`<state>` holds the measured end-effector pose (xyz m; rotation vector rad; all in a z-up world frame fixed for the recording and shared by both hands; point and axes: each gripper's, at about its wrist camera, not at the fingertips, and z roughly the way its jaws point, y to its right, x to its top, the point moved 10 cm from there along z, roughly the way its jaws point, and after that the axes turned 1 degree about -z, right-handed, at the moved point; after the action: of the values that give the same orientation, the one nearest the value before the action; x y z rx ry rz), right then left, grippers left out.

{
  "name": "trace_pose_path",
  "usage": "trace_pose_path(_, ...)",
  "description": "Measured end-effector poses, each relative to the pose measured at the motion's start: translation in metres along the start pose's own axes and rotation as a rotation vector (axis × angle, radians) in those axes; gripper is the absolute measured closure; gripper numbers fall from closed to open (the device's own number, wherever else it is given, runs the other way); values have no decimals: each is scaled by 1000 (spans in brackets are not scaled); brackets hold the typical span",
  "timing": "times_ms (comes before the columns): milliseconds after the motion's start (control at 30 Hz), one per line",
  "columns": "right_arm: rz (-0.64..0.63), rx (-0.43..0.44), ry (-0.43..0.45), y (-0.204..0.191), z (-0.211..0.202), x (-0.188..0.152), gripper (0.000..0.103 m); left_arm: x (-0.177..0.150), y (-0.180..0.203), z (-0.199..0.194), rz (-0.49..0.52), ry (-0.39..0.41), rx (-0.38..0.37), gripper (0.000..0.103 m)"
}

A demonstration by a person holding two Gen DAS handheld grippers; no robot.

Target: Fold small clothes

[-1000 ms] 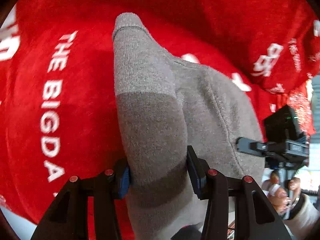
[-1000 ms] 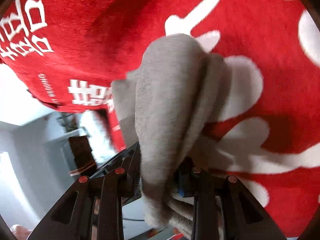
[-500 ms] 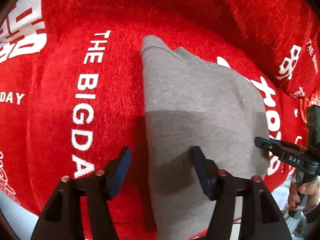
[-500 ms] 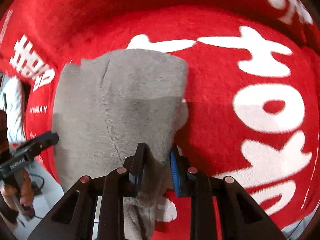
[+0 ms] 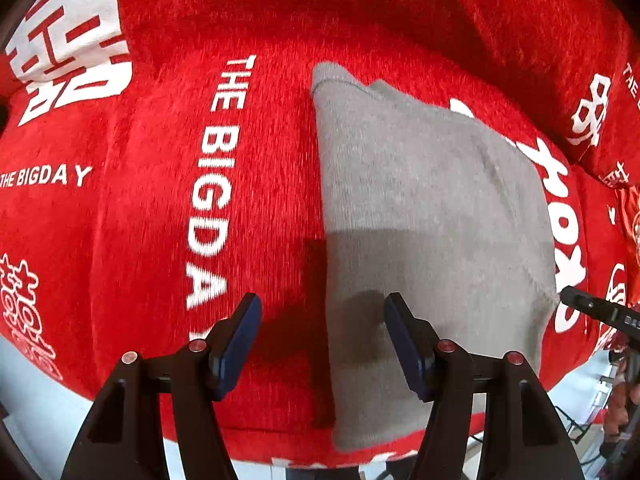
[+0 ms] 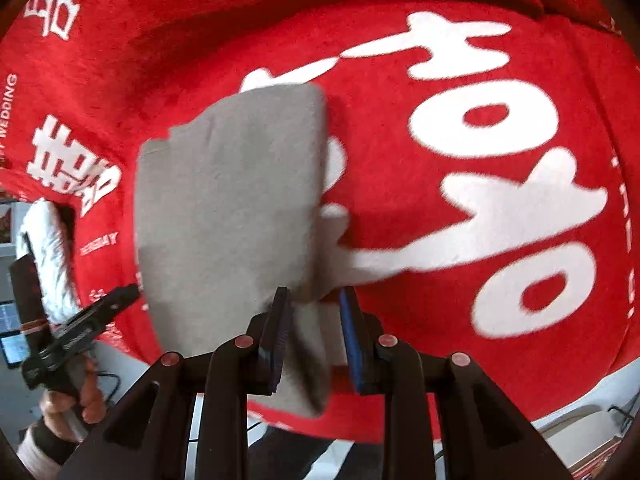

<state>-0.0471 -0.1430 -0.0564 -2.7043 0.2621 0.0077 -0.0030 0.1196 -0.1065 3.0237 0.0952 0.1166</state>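
Garment: a small grey knit garment (image 5: 420, 216), folded flat into a rough rectangle, soft matte weave with a fine rib; a stitched seam runs along its far edge and one narrow corner pokes out beyond the rest.
Garment's place: it lies on the red cloth, ahead of the left claw and partly under it, its long left edge running between that claw's two pads; in the right wrist view the same piece (image 6: 228, 208) sits ahead and to the left of the right claw, with its near corner reaching in between the pads.
Left claw: the left gripper (image 5: 322, 340) hangs above the garment with its blue pads spread wide, clear of the fabric; its jaws have just been opening, and nothing is pinched between them.
Right claw: the right gripper (image 6: 314, 340) has its blue pads drawn closer together; a fold of grey fabric lies in the gap, loose against the left pad and short of the right one, so the claw is released, not clamped on it.
Claw build: black angular plastic fingers with small red-capped screws, flat blue rubbery pads.
Surface: a red plush blanket (image 5: 132, 220), short fuzzy pile, printed with thick white lettering and characters; it humps up under the garment and drops away at its near edge.
Person: a hand (image 6: 68, 404) with a pale cuff grips the other tool's black handle, left of and below the right claw.
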Motion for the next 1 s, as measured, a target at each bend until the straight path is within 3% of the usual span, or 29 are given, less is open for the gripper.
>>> trace_pose_path(133, -27, 18, -33, -26, 16, -14, 74, -10, 2, -1, -14, -12, 11, 38)
trace_pose_path(333, -28, -16, -69, -27, 35, -28, 72, -21, 3, 0, -17, -45, 17, 37)
trace_pose_path(367, -20, -22, -71, -25, 38, -29, 72, -21, 3, -1, -13, -44, 21, 32)
trace_pose_path(400, -12, -36, -73, -23, 41, -31, 72, -22, 3, -2, -12, -42, 23, 15)
trace_pose_path(433, -6, -46, -75, -20, 43, -32, 73, -21, 3, -4, -13, -33, 24, 10)
trace_pose_path(500, 21, -61, -81, -13, 46, -35, 73, -19, 2, -9, -13, -8, 33, 9)
trace_pose_path(733, 36, -96, -77, -2, 49, -41, 73, -21, -5, -8, -23, -29, 57, 9)
trace_pose_path(900, 46, -110, -82, 1, 50, -49, 70, -21, -11, -9, 0, -28, 124, 9)
trace_pose_path(1000, 40, -121, -83, 4, 50, -56, 67, -23, -15, -8, 2, -36, 167, 0)
